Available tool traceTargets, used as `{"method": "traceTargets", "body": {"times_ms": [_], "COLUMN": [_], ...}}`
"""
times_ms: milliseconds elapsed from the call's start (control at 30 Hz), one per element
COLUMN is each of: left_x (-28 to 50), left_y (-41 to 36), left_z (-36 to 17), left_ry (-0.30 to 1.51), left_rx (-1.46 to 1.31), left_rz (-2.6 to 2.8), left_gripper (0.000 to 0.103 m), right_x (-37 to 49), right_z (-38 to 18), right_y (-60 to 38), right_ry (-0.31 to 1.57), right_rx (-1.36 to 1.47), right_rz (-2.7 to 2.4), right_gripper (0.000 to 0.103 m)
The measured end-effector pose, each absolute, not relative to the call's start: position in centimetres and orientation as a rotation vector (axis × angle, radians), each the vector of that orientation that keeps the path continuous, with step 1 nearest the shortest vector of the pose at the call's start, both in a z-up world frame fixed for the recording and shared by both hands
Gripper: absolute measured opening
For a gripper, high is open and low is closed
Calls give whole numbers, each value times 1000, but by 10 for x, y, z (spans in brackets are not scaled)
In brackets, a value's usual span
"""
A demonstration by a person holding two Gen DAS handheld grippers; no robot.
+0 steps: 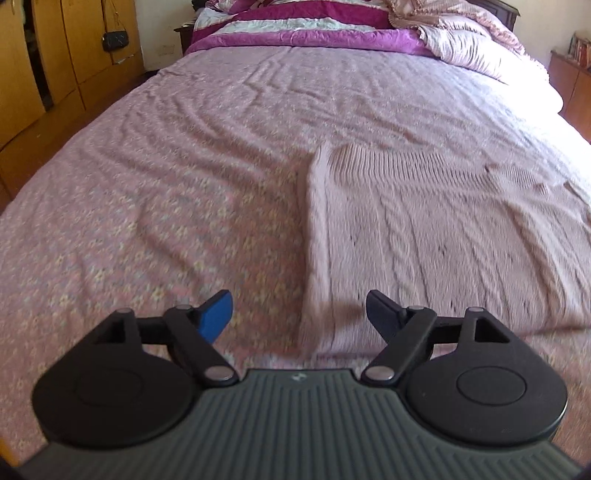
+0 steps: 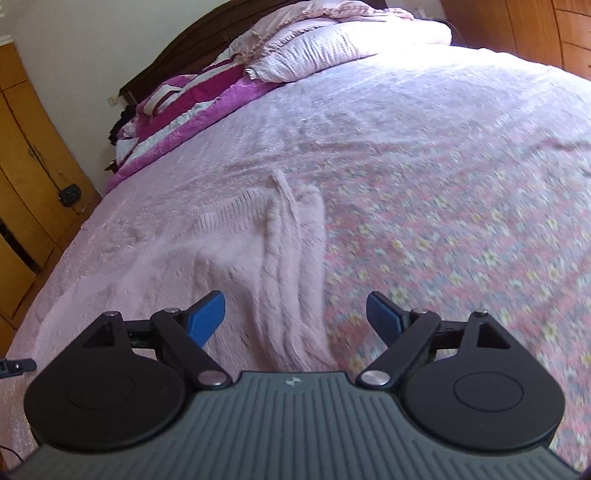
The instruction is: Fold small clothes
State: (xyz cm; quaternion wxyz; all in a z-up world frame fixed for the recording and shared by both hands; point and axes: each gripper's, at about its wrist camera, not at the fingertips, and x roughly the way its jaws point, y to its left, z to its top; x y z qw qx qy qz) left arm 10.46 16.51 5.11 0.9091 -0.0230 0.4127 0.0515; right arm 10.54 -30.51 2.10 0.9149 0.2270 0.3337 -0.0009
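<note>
Garment: a pale pink knitted garment point(image 1: 424, 236) lies spread flat on the bedspread point(image 1: 166, 192), filling the 1 to 4 o'clock part of the left wrist view; in the right wrist view the same knit point(image 2: 207, 266) runs from 12 down to 8 o'clock.
Edges: its long left edge runs from about 12 toward 6 o'clock in the left view; a ribbed band lies along the far end, and in the right view a thin strand or tie sits near 12 o'clock, though motion blur makes that hard to confirm.
Left gripper point(image 1: 298, 315): released, blue pads spread wide, nothing between them, poised just above the near left edge of the knit.
Right gripper point(image 2: 295, 317): also spread wide and empty, over the near right-hand edge where knit meets floral bedspread.
Handling: likely light, soft and stretchy; it should drape and sag when lifted, and the open cable stitch could snag on a pad tip.
Where to grip: probably the near corners or hem, pinching through the full thickness of the edge so the fabric does not slip or stretch out of line.
Surroundings: folded magenta quilt point(image 1: 314, 33) and pillows point(image 2: 332, 48) at the headboard end, wooden wardrobes point(image 1: 48, 66) at 10 o'clock.
</note>
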Motion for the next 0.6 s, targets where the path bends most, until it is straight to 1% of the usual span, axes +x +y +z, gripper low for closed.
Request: {"method": "traceTargets", "body": {"times_ms": [167, 433, 600], "left_x": [93, 85, 87], "left_y": [166, 161, 161], "left_z": [46, 43, 41], "left_ry": [882, 898, 907], "left_rx": [-77, -78, -69], "left_rz": [127, 126, 130], "left_gripper": [81, 81, 81], "right_x": [97, 118, 136], "right_z": [12, 0, -2], "right_y": [-311, -325, -313], "right_ry": [696, 684, 680], "right_rx": [558, 850, 823], "right_rz": [28, 156, 187], "right_gripper": [92, 95, 97]}}
